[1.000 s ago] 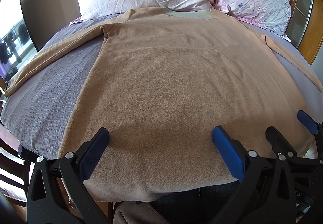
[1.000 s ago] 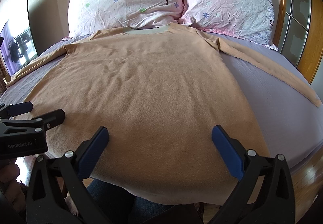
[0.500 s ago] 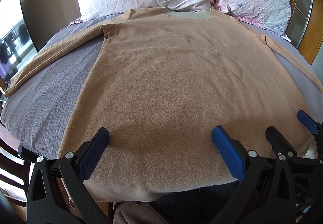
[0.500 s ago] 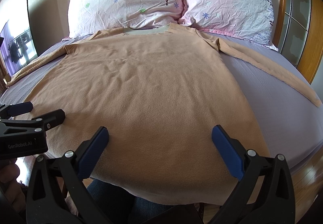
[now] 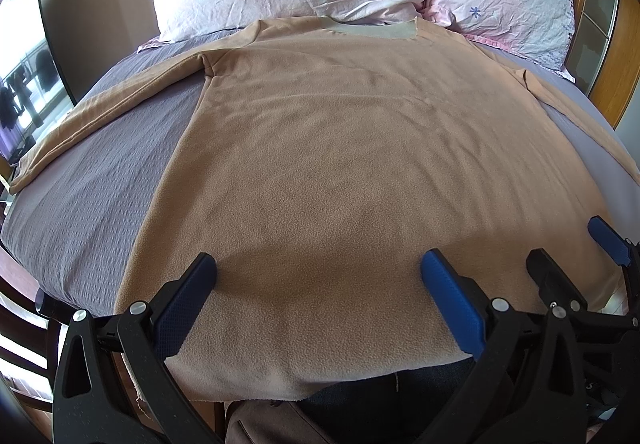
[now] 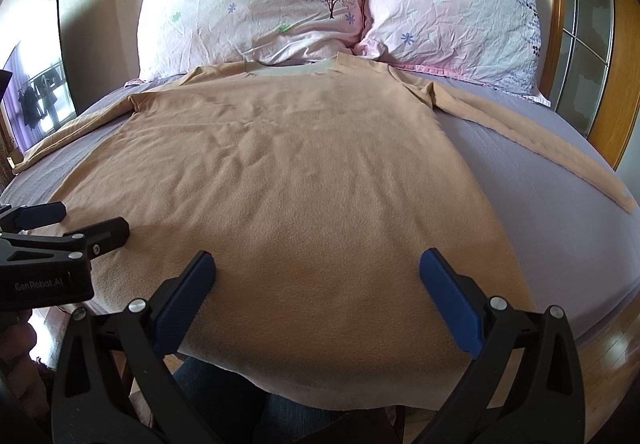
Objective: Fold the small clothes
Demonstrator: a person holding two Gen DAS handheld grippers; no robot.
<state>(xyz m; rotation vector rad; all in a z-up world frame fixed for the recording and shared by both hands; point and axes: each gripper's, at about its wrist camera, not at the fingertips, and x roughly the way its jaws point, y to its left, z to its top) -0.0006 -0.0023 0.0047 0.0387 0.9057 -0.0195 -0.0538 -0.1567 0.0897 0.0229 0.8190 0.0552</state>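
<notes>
A tan long-sleeved fleece top (image 5: 352, 172) lies flat on the bed's grey-purple cover (image 5: 92, 180); sleeves spread sideways. The left gripper (image 5: 318, 284) and right gripper (image 6: 316, 280) hover above its hem, jaws wide apart, holding nothing.

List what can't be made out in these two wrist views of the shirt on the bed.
- Shirt hem: left wrist view, its near corners sit behind the left hand-held gripper.
- Right sleeve cuff: right wrist view, against the fisheye edge.
- Left sleeve cuff: left wrist view, at the dark rim.
- Bed front edge: hidden under the shirt and the right hand-held gripper.
</notes>
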